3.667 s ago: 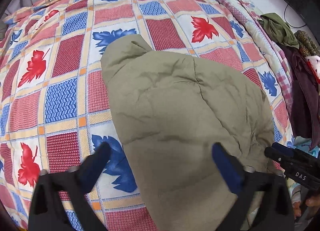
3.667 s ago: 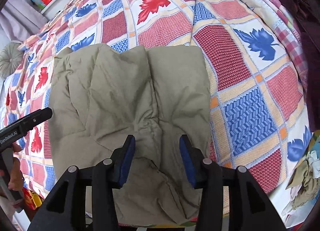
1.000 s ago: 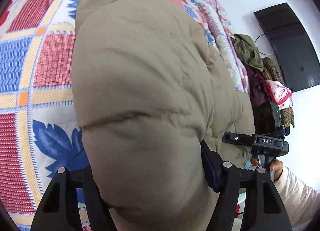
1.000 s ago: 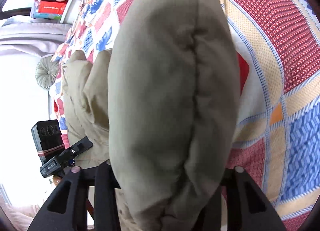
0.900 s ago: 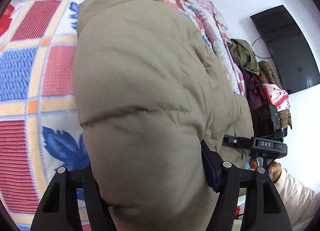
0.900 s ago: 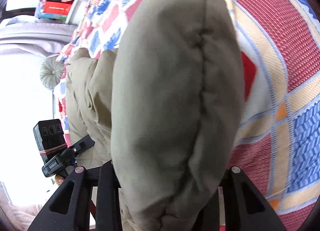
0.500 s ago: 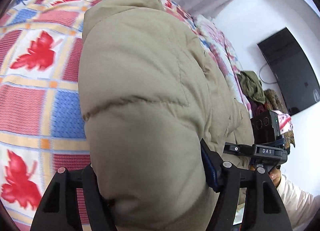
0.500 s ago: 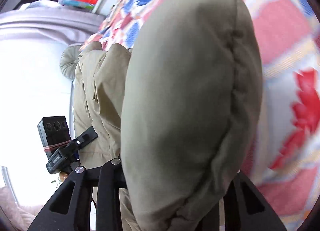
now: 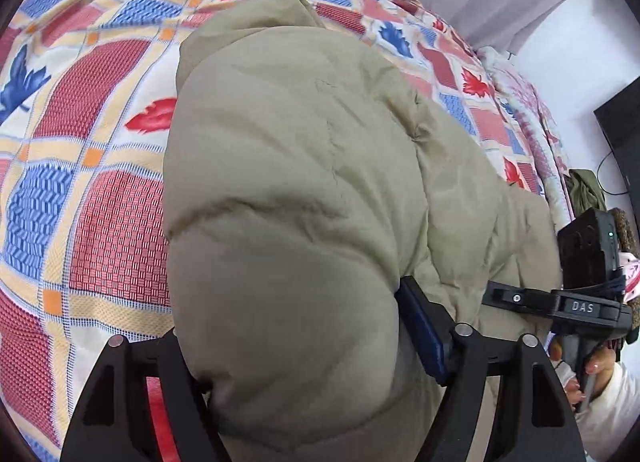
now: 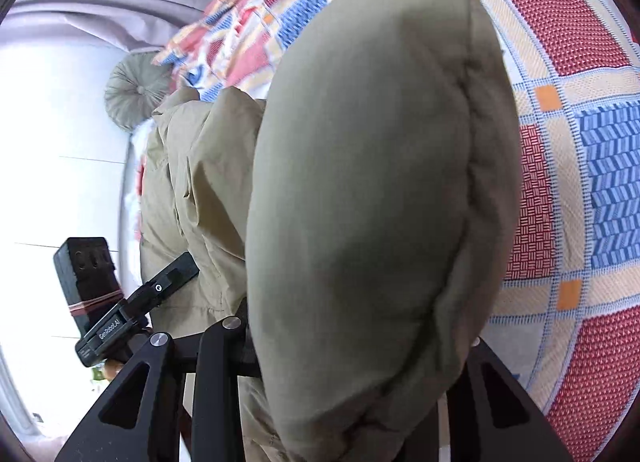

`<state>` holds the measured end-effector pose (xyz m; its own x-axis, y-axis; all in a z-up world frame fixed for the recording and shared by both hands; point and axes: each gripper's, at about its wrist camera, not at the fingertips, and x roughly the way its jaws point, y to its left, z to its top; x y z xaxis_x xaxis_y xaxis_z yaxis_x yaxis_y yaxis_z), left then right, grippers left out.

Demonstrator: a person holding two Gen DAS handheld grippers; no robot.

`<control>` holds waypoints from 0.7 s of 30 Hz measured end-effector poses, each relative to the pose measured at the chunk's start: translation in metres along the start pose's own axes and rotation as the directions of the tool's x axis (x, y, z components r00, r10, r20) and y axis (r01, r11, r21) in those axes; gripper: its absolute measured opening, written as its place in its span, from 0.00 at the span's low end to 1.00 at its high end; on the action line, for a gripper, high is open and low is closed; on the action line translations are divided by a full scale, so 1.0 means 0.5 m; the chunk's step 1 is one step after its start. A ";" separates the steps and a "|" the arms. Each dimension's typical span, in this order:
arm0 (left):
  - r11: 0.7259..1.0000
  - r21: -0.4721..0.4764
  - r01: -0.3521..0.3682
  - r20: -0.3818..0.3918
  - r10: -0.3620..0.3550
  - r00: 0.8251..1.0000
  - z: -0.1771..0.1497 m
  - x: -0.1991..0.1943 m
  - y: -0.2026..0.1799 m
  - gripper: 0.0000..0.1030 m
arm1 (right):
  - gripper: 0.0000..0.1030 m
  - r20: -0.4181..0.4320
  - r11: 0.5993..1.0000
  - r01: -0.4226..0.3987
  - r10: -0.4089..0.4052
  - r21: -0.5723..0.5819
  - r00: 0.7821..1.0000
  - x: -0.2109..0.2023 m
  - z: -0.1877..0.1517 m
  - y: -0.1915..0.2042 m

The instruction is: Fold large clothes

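both grippers (left gripper (image 9: pixel 296 346), right gripper (image 10: pixel 360 346)) around puffy jacket (image 9: pixel 288 189) over quilt (image 9: pixel 100 197)

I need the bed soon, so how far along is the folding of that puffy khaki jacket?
Mid-fold, I'd say. Done: the khaki jacket is gathered into a narrow bundle on the patchwork bedspread. In hand: the left claw and right claw each have a thick puffed end between their fingers; the left's jaws have just been opening. Left: lay that end down over the rest and flatten it.
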<state>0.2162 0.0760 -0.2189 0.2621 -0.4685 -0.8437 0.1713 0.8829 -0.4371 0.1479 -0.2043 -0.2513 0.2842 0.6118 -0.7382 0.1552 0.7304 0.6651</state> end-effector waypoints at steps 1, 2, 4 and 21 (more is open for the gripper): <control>1.000 -0.004 -0.004 0.003 0.004 1.000 -0.003 0.003 0.006 0.79 | 0.39 0.001 1.000 0.011 -0.011 0.000 1.000 0.003 -0.002 -0.002; 1.000 -0.005 -0.010 0.005 0.010 1.000 -0.006 0.006 0.010 0.79 | 0.40 -0.001 1.000 0.023 -0.023 -0.001 1.000 0.002 -0.003 -0.002; 1.000 0.001 -0.017 0.008 0.017 1.000 -0.008 0.008 0.012 0.79 | 0.44 -0.010 0.998 0.062 -0.062 -0.008 0.998 -0.016 -0.001 0.006; 0.985 0.006 -0.171 0.054 0.170 0.984 -0.041 -0.035 -0.011 0.82 | 0.40 0.126 0.971 0.240 -0.238 -0.002 0.963 -0.203 -0.092 0.066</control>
<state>0.1911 0.0801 -0.2082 0.3383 -0.3123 -0.8877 0.1300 0.9498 -0.2846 0.0806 -0.2283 -0.1593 0.3563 0.3774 -0.8548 0.2165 0.8566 0.4684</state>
